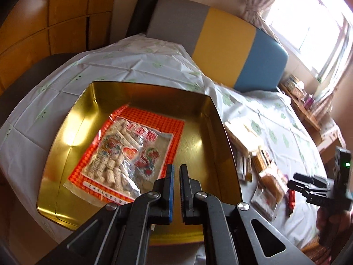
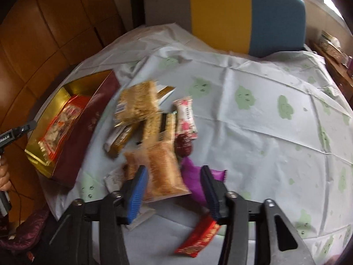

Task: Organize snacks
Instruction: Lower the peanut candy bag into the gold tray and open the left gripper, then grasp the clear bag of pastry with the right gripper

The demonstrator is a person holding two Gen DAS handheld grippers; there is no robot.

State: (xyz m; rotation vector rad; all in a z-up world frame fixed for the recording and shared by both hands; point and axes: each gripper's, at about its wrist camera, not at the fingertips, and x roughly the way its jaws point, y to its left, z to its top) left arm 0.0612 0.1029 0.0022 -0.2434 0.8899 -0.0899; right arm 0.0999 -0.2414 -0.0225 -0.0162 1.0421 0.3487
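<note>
A gold-lined tin (image 1: 220, 119) with a maroon outer wall (image 2: 88, 132) sits on the tablecloth. Inside lies a clear snack packet with an orange-red border (image 1: 125, 154). My left gripper (image 1: 176, 167) hovers over the tin's near side with its pads almost together and nothing between them. My right gripper (image 2: 173, 185) stands open over a pile of snacks, with a blurred golden pastry packet (image 2: 165, 170) between its fingers. I cannot tell if the left pad touches it. Beside it lie a purple packet (image 2: 194, 176), a red packet (image 2: 198, 236) and a pink-white packet (image 2: 186, 117).
A pale tablecloth (image 2: 264, 132) with green prints covers the round table. A grey, yellow and blue chair back (image 2: 220, 11) stands at the far edge. More packets (image 2: 139, 101) lie between the tin and the pile. A person's hand (image 2: 4, 176) holds the left gripper's handle.
</note>
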